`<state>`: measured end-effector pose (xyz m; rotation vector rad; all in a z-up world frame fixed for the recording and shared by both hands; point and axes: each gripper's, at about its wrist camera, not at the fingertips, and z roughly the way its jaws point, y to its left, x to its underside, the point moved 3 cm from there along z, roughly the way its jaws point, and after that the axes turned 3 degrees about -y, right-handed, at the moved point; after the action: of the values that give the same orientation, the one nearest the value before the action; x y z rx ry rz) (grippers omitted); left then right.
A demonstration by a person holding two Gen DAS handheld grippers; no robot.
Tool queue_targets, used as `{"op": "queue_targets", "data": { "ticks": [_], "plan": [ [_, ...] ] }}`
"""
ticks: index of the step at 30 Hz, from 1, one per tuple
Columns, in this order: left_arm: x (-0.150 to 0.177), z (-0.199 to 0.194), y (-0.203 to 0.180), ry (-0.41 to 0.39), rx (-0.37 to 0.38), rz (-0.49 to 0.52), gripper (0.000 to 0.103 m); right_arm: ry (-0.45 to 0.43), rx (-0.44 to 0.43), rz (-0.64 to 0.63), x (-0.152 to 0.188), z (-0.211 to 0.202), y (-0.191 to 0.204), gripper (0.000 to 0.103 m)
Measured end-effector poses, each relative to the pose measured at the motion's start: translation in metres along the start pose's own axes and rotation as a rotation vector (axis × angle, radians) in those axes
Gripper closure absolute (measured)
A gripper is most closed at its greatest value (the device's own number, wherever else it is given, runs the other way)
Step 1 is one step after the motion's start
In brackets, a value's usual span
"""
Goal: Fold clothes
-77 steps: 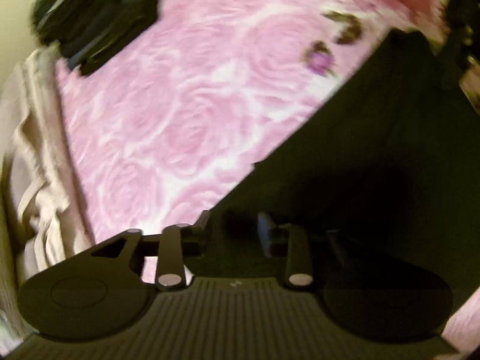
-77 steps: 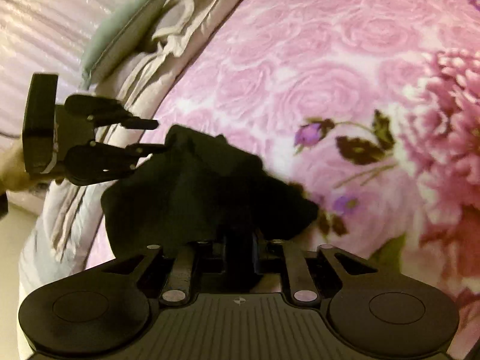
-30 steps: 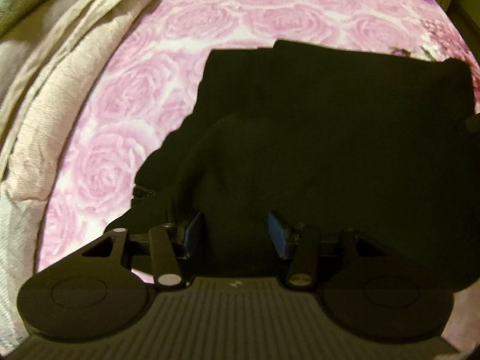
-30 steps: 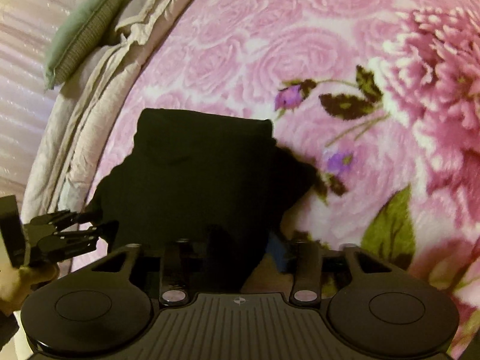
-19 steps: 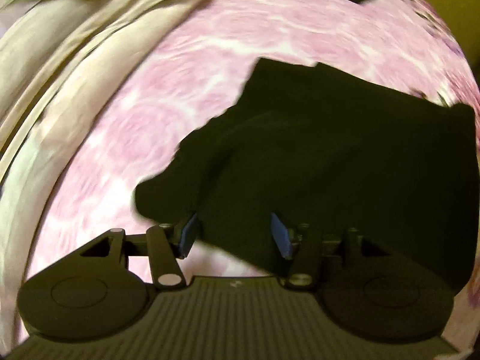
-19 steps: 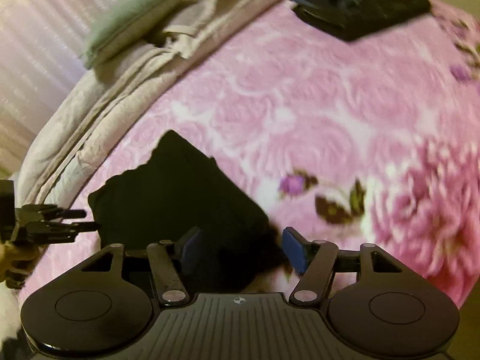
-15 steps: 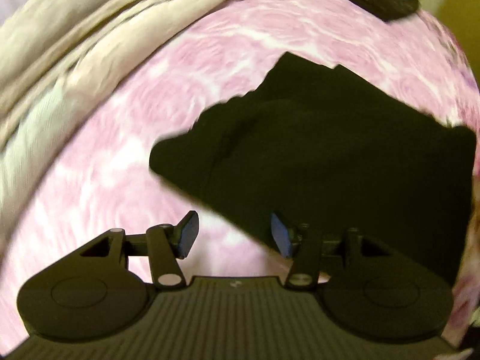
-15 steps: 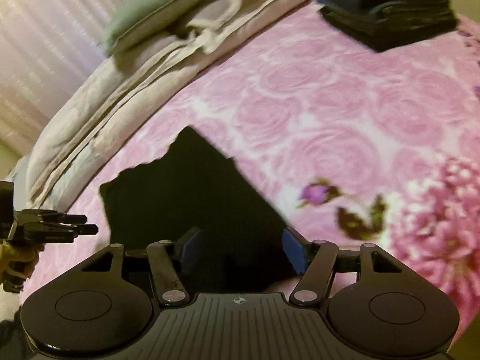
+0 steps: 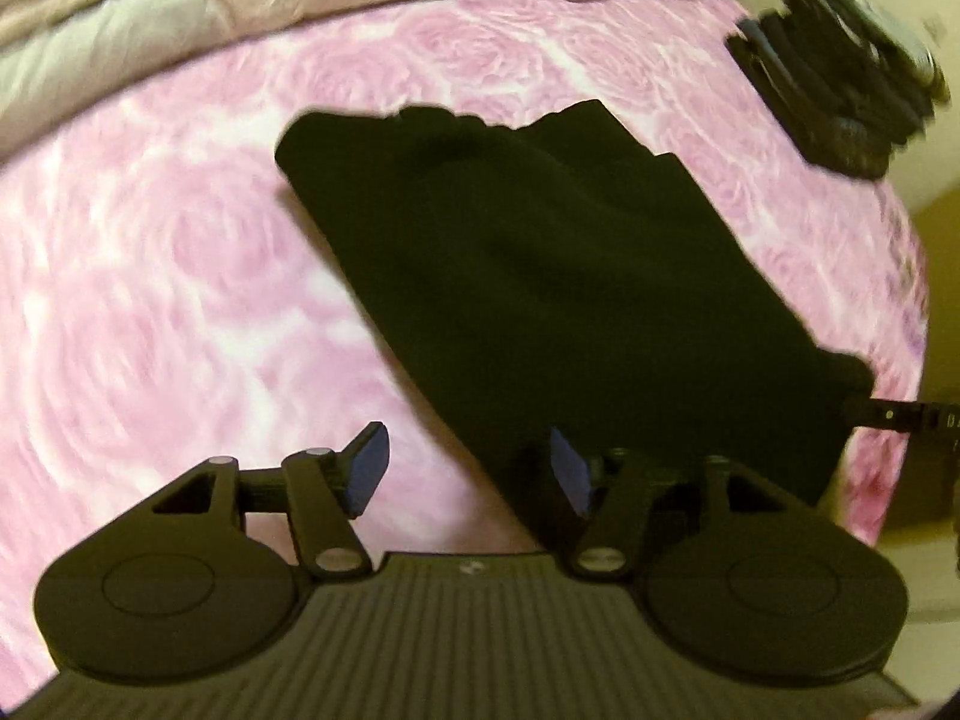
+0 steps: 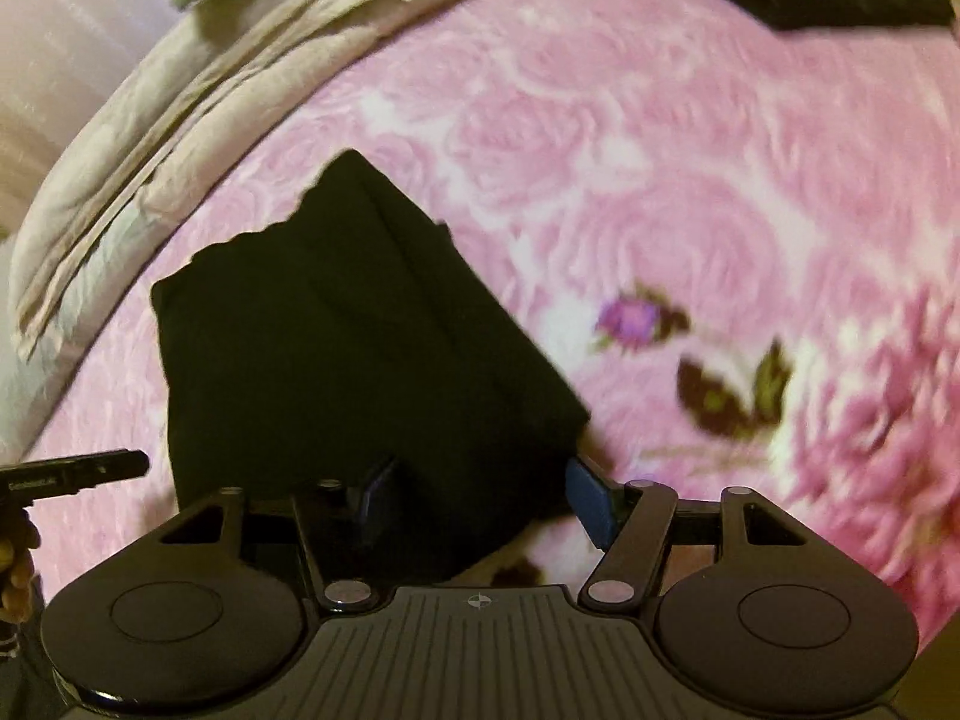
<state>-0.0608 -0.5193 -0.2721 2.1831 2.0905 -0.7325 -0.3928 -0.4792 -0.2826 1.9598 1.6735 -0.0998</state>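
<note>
The folded garment (image 9: 540, 276) is left flat on the bed (image 9: 150, 300) – left gripper (image 9: 468, 468) jaws opening, right gripper (image 10: 480, 495) jaws wide, nothing held – apparently for stacking

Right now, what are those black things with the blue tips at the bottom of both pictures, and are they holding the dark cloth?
They are tongs that a person holds, one in each hand. A small camera sits on each, looking along its two fingers, so each picture is taken from one of them.

One picture comes from the left tongs. Their blue tips are spreading apart, with only the pink rose blanket between them. The other comes from the right tongs, also open.

Neither squeezes the folded black garment. It lies flat on the blanket. Farther back is a stack of dark folded clothes, and a pale quilt lies bunched along the edge.
</note>
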Motion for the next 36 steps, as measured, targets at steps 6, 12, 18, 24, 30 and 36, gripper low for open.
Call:
{"op": "queue_targets", "data": {
  "ticks": [6, 12, 18, 24, 30, 36],
  "plan": [
    [0.043, 0.007, -0.008, 0.002, 0.115, -0.253, 0.046, 0.050, -0.015, -0.228, -0.016, 0.005, 0.018, 0.018],
    [0.078, 0.019, -0.011, -0.017, 0.181, -0.384, 0.045, 0.076, -0.026, -0.335, -0.027, 0.005, 0.038, 0.018],
    [0.096, 0.031, -0.001, -0.044, 0.288, -0.519, 0.044, 0.096, -0.062, -0.539, -0.043, -0.007, 0.084, 0.016],
    [0.104, 0.046, 0.010, -0.033, 0.367, -0.630, 0.039, 0.204, -0.132, -1.065, -0.048, 0.016, 0.147, 0.011],
    [0.101, 0.056, 0.006, -0.031, 0.370, -0.644, 0.038, 0.297, -0.372, -1.679, -0.046, 0.060, 0.203, 0.010],
    [0.098, 0.046, -0.015, -0.076, 0.227, -0.593, 0.063, 0.342, -0.548, -2.151, -0.041, 0.105, 0.230, 0.010]
  ]
}}
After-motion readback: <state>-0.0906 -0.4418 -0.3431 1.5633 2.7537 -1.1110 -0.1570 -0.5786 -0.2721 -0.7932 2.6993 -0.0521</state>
